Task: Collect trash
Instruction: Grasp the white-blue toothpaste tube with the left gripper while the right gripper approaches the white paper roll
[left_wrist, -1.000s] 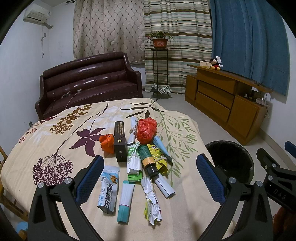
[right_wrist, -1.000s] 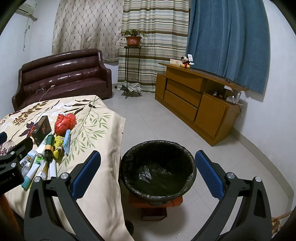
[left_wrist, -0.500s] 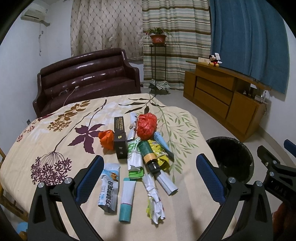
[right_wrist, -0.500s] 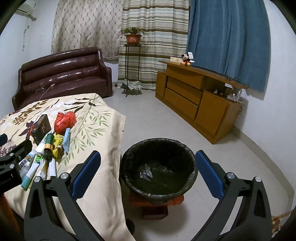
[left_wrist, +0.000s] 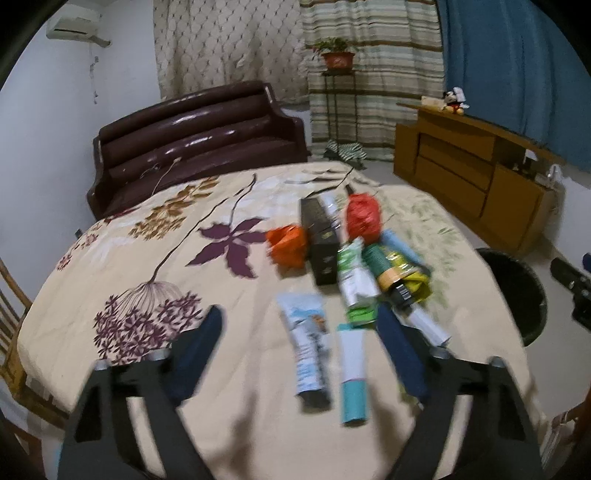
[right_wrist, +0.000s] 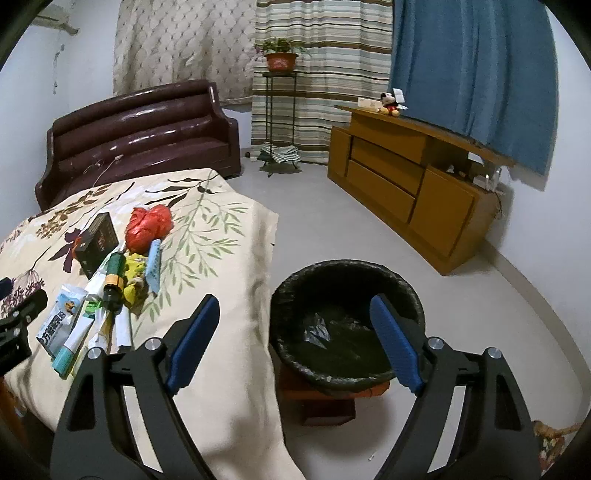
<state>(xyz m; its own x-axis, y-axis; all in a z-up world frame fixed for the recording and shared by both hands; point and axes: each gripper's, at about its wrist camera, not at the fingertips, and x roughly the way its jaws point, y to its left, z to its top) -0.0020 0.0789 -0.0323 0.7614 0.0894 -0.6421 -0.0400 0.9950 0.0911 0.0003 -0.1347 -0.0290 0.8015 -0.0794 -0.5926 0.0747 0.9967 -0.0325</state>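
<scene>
Floral tablecloth (left_wrist: 155, 258) bore trash pile; we logged white-teal tube (left_wrist: 352, 373) dead ahead of left gripper (left_wrist: 299, 354), long axis along its reach, nearer than right gripper (right_wrist: 291, 339). Both jaws closing, empty. Bin (right_wrist: 295, 291) beneath right.

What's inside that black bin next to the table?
The trash bin shows only its crumpled black liner bag; no trash is visible. The right gripper's finger hides part of the inside.

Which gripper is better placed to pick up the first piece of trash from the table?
Left. The left gripper hangs over the white-and-teal tube, jaws closing, nothing gripped; the right gripper faces the bin.
</scene>
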